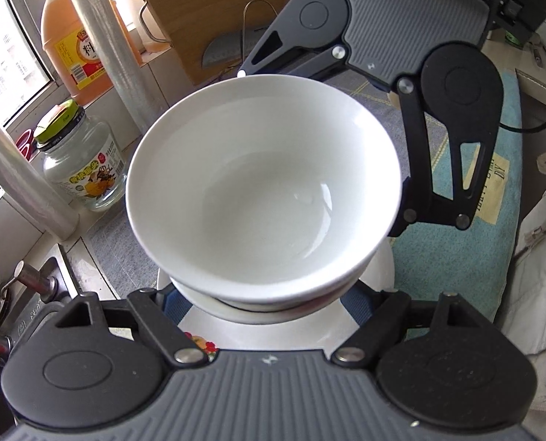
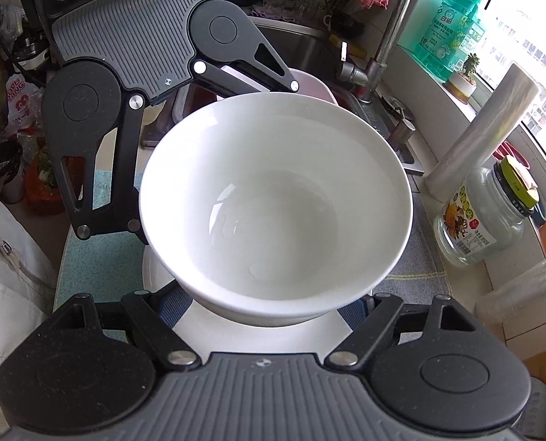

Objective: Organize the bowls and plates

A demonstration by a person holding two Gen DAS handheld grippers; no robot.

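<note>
Two-tone mat [image 1: 456,257] apparently covers sinkside counter [image 2: 508,316].

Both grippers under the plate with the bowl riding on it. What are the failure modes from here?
1. The white bowl sits loose on the plate that both grippers carry from opposite sides; a tilt could slide it off.
2. The glass jar and plastic-wrap roll stand close beside the path; a swing could knock them.

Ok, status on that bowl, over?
Left gripper and right gripper flank the stack from opposite sides, fingertips hidden. Round white ceramic bowl sits on white plate. Green-lidded glass jar close alongside.
</note>
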